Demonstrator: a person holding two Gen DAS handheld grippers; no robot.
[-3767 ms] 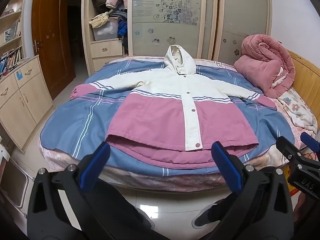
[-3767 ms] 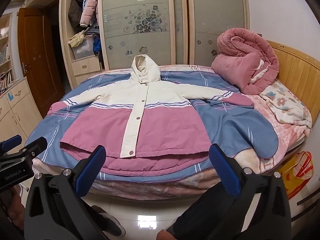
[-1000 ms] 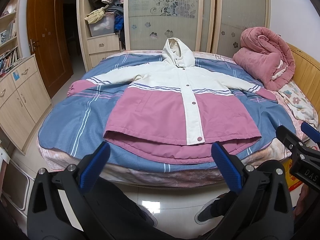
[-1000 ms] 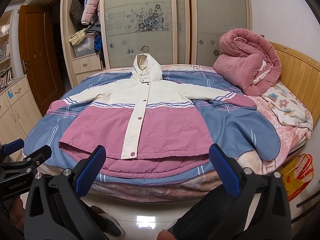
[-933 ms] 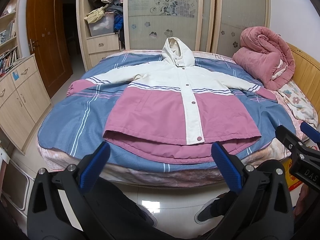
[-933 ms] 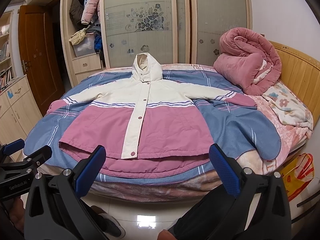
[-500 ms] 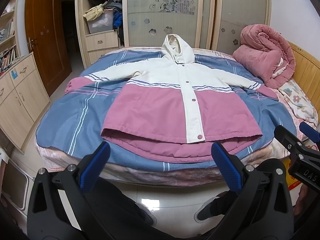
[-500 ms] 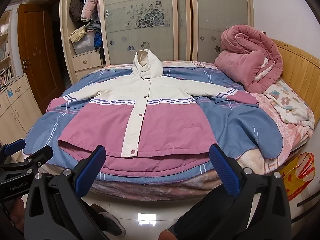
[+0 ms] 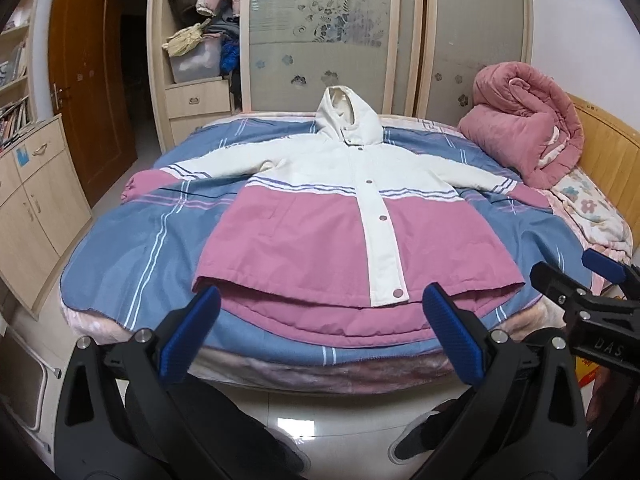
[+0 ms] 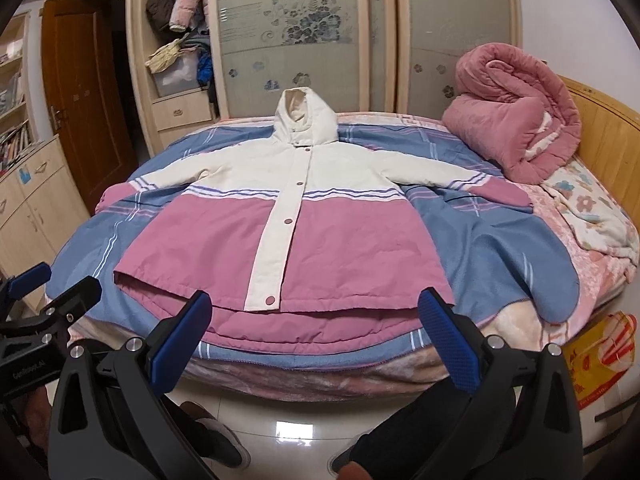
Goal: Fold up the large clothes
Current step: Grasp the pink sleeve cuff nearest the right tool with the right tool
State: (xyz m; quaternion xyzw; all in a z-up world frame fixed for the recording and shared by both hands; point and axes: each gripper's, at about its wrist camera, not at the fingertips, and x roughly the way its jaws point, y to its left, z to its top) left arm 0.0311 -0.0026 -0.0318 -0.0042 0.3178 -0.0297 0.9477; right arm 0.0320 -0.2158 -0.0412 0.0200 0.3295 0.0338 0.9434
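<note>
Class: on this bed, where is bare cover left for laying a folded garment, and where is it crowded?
Bare blue cover lies between the jacket hem and the floral blanket, and left below its sleeve. The rolled pink quilt crowds the headboard corner.

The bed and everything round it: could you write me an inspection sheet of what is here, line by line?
Surface: bed under a blue striped cover, wooden headboard on the right.
Job's things: pink and white hooded jacket laid flat, front up, snapped shut, both sleeves spread, hood away from the grippers.
Clutter: rolled pink quilt by the headboard; floral blanket beside it; orange bag on the floor.
Grippers: left gripper and right gripper both open, short of the jacket's hem, holding nothing.
Cables: nothing seen.
Surroundings: sliding-door wardrobe behind the bed, open shelves stuffed with clothes, brown door, cabinets at left, glossy tiled floor, the person's legs below.
</note>
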